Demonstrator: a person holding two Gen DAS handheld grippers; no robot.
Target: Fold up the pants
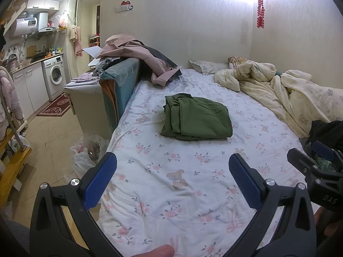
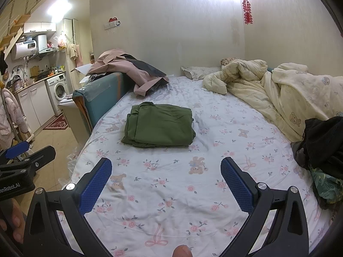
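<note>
Pants [image 1: 196,116] are sitting folded in a compact green stack in the middle of the floral bed sheet [image 1: 175,192], well ahead of both my tools. Left gripper [image 1: 172,178] has its fingers spread wide with nothing between them, right gripper [image 2: 166,180] the same, both hovering over bare sheet near the bed's front edge. Looks basically done to me. My worry from here: the left side of the stack shows loose layered edges poking out, so if I go back in to tidy and pinch only the top layer, the whole fold could peel open. There's also a dark clothes pile [image 2: 323,147] right beside my right gripper, easy to snag if I swing wide.
</note>
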